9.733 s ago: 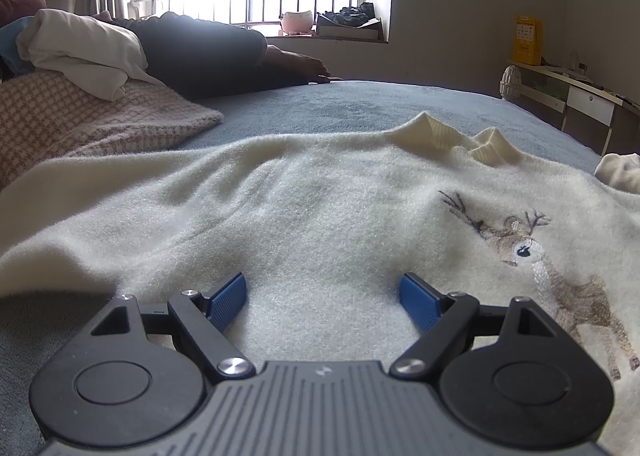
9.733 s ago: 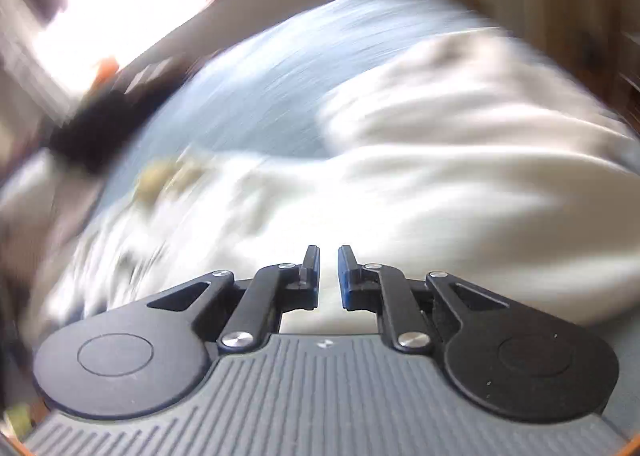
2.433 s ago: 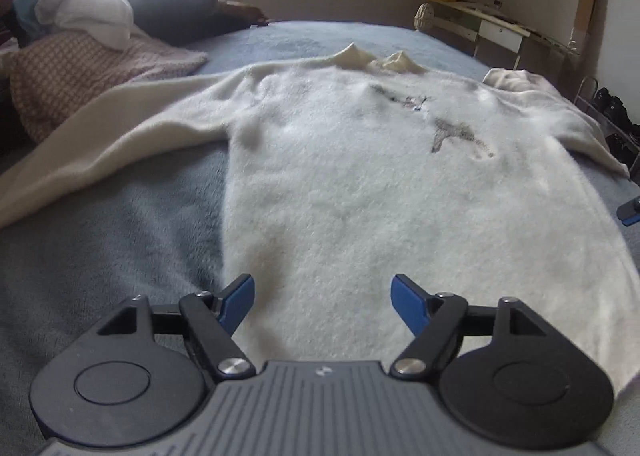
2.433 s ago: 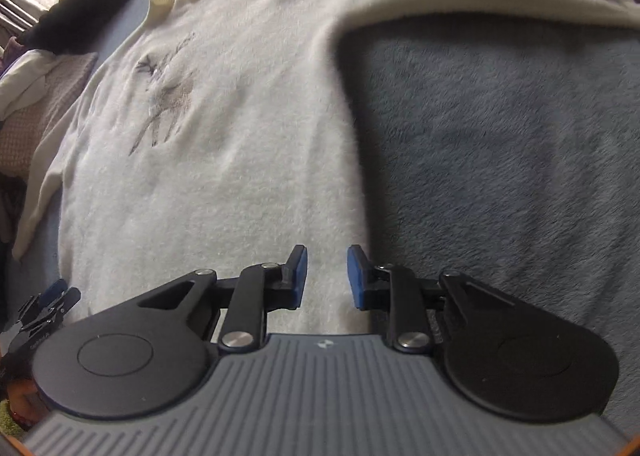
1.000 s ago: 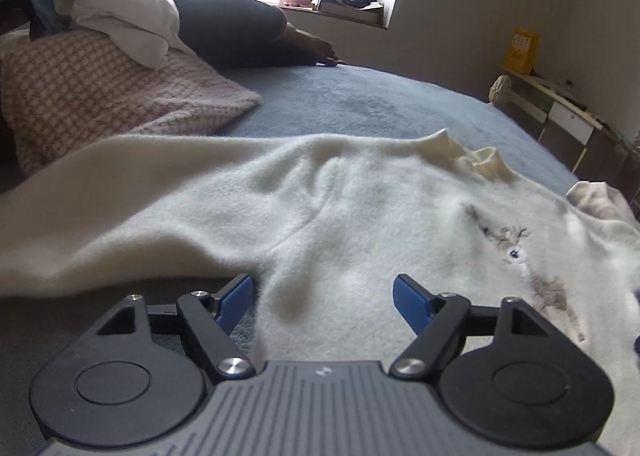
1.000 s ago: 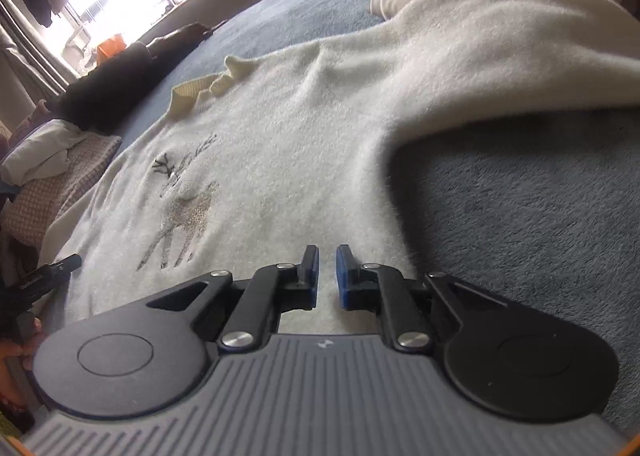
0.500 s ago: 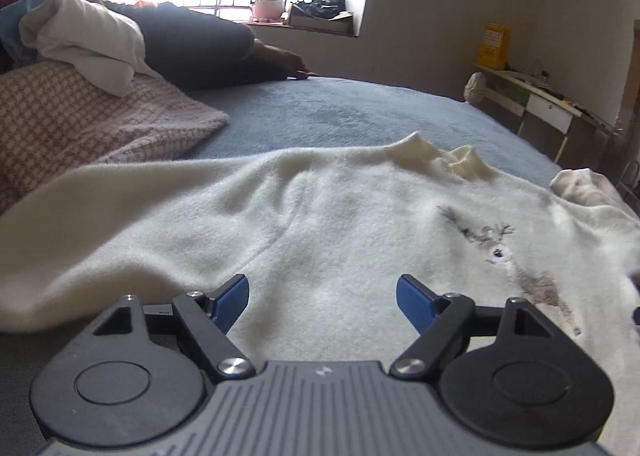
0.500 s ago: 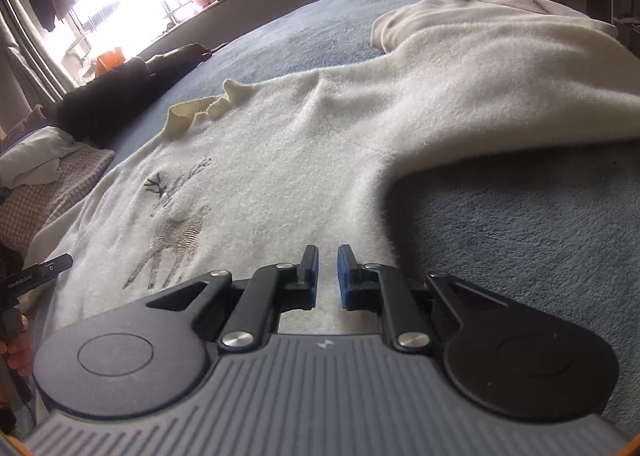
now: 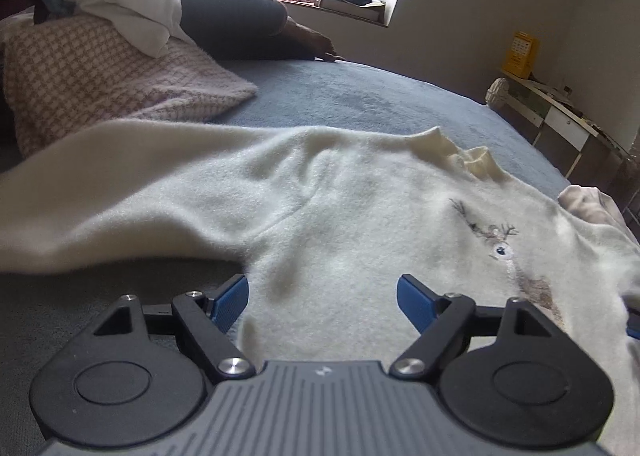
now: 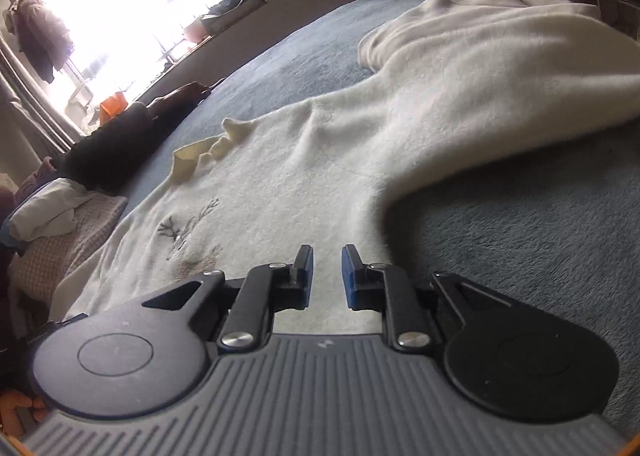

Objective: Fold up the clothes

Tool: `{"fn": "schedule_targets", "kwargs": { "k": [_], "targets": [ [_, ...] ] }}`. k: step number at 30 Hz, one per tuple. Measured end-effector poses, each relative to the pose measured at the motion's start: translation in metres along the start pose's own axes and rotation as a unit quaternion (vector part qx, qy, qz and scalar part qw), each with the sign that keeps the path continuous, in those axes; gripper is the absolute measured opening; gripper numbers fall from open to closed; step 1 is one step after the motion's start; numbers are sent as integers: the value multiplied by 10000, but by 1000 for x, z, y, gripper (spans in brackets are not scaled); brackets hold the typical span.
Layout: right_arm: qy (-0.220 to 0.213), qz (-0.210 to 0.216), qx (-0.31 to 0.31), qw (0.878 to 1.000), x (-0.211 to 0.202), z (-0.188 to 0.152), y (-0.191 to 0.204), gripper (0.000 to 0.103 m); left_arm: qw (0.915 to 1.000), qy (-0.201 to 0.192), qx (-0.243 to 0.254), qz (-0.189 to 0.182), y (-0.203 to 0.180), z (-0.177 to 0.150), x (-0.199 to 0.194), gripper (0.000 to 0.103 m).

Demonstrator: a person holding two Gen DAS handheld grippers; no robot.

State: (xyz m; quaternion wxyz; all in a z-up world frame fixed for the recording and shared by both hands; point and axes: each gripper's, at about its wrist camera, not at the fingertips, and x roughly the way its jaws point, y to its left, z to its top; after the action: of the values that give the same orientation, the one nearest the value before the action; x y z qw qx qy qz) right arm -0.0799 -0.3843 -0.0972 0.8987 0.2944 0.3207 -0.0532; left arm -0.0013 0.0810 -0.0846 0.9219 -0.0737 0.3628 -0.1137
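Note:
A cream sweater (image 9: 344, 216) with an embroidered deer (image 9: 508, 252) lies spread face up on the blue-grey bed (image 9: 360, 96). Its collar (image 9: 460, 154) points toward the window. My left gripper (image 9: 324, 292) stands wide open low over the body, beside the left armpit, with nothing between its fingers. In the right wrist view the sweater (image 10: 320, 176) stretches away and its right sleeve (image 10: 500, 68) runs off to the right. My right gripper (image 10: 327, 262) hovers over the body edge near the right armpit. Its jaws are opening, a narrow gap apart, with nothing between them.
A pile of clothes sits at the left: a pink checked knit (image 9: 92, 84) under a white garment (image 9: 124, 4). A person's dark-clad leg and bare foot (image 9: 308, 40) rest near the window. A low desk (image 9: 560, 120) stands right of the bed. Bare blanket (image 10: 540, 248) lies under the right sleeve.
The right gripper's jaws have parted a little and its view has tilted. The left gripper stays wide open over the same part of the sweater.

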Motion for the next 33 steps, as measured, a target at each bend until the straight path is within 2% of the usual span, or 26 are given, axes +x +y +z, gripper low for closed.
{"fn": "schedule_targets", "kwargs": {
  "k": [3, 5, 8, 10, 13, 16, 18, 20, 22, 27, 31, 33],
  "targets": [
    [293, -269, 199, 9990, 8, -3, -4, 15, 9996, 205, 179, -101, -17, -9, -11, 83],
    [272, -412, 195, 9986, 4, -3, -5, 14, 9987, 392, 300, -133, -28, -17, -18, 83],
    [145, -661, -474, 9966, -11, -5, 14, 19, 9957, 656, 586, -279, -43, -35, -36, 83],
    [254, -426, -554, 9972, -19, -9, 22, 25, 9925, 829, 823, -364, -53, -46, -47, 83],
    [817, -63, -262, 9963, -20, -19, 27, 28, 9866, 1081, 1149, -418, -66, -68, -60, 83],
    [1422, -73, -82, 9898, -15, -35, 31, 31, 9815, 1287, 1364, -379, -73, -89, -69, 83],
    [1639, -91, -44, 9864, -19, -45, 33, 34, 9792, 1407, 1420, -349, -74, -101, -75, 83],
    [1837, -37, -114, 9829, -27, -53, 38, 46, 9777, 1467, 1471, -297, -74, -112, -82, 83],
    [2042, -4, -159, 9788, -35, -64, 42, 51, 9761, 1509, 1546, -217, -75, -121, -89, 83],
    [2497, 64, -451, 9672, -55, -89, 56, 56, 9726, 1741, 1530, -157, -70, -136, -104, 85],
    [3034, 311, -485, 9511, -74, -108, 65, 58, 9667, 1966, 1630, -168, -70, -147, -117, 86],
    [3108, 440, -522, 9480, -83, -111, 69, 58, 9648, 1975, 1719, -237, -72, -148, -127, 86]
  ]
}}
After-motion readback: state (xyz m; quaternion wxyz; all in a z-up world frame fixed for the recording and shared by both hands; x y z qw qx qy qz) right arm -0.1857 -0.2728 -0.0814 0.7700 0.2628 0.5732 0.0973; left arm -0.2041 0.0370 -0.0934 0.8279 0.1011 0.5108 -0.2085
